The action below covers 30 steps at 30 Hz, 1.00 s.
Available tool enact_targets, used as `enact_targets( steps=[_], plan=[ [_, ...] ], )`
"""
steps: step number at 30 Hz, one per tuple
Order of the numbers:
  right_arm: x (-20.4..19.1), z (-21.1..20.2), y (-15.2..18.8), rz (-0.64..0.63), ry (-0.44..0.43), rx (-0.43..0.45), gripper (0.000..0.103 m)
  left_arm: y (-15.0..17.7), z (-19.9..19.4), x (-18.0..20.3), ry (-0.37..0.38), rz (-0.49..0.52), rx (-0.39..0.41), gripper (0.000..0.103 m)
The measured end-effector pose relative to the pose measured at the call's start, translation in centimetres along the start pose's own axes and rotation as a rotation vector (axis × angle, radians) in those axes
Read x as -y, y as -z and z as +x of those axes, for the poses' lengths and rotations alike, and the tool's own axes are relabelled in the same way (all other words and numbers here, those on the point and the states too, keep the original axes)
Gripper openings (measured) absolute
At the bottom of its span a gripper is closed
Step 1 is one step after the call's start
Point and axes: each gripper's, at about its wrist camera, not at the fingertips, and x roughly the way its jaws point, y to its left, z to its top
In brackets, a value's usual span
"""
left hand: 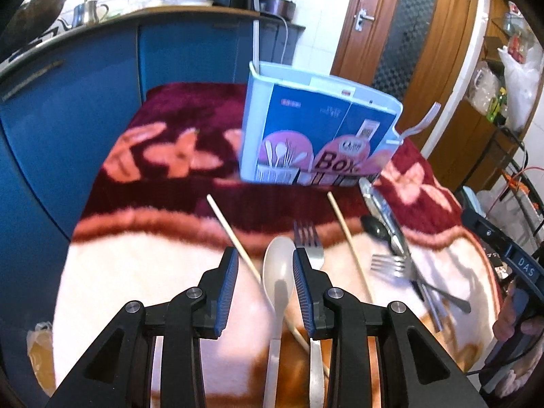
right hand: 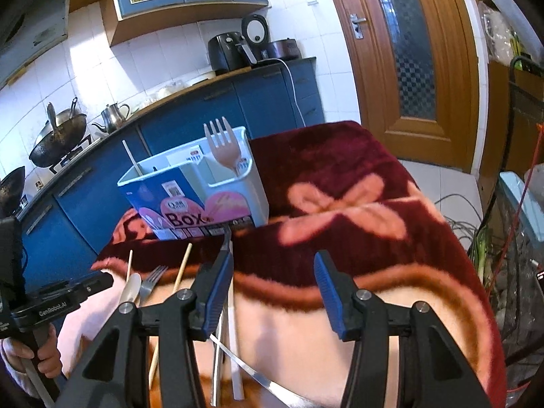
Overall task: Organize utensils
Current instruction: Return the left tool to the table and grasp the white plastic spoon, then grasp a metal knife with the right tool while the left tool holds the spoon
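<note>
A pale blue utensil box (left hand: 316, 129) stands on the blanket, with a plastic fork (right hand: 222, 149) and a chopstick (right hand: 131, 158) upright in it. My left gripper (left hand: 265, 272) is open above a white plastic spoon (left hand: 278, 272), which lies between its fingers. A metal fork (left hand: 311, 244) and two chopsticks (left hand: 346, 241) lie beside the spoon. More metal forks and a dark spoon (left hand: 375, 227) lie to the right. My right gripper (right hand: 273, 278) is open and empty above the blanket, right of the utensil pile (right hand: 224, 350).
The red and cream floral blanket (right hand: 340, 204) covers the table. Blue kitchen cabinets (left hand: 85, 102) stand behind and to the left. A wooden door (right hand: 401, 68) is at the right. The other hand-held gripper (left hand: 516, 272) shows at the right edge.
</note>
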Motion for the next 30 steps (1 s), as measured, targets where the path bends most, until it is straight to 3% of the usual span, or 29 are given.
enact_targets(
  steps=[9,16,18,24,30],
  plan=[
    [1.0,0.7,0.7,0.032,0.001,-0.027,0.053,0.6,1.7,0.4,0.014,0.020,-0.057,0.034],
    [1.2,0.9,0.9,0.036,0.001,-0.035,0.053,1.0,2.0,0.5,0.018,0.025,-0.066,0.006],
    [1.2,1.0,1.0,0.038,0.000,-0.039,0.053,1.0,1.9,0.3,0.027,0.018,-0.064,0.004],
    [0.9,1.0,1.1,0.027,-0.003,-0.042,0.053,0.9,1.1,-1.1,0.037,-0.051,-0.030,0.002],
    [0.5,1.3,1.1,0.021,-0.002,-0.052,0.053,0.6,0.4,-3.3,-0.031,-0.116,0.015,0.002]
  ],
)
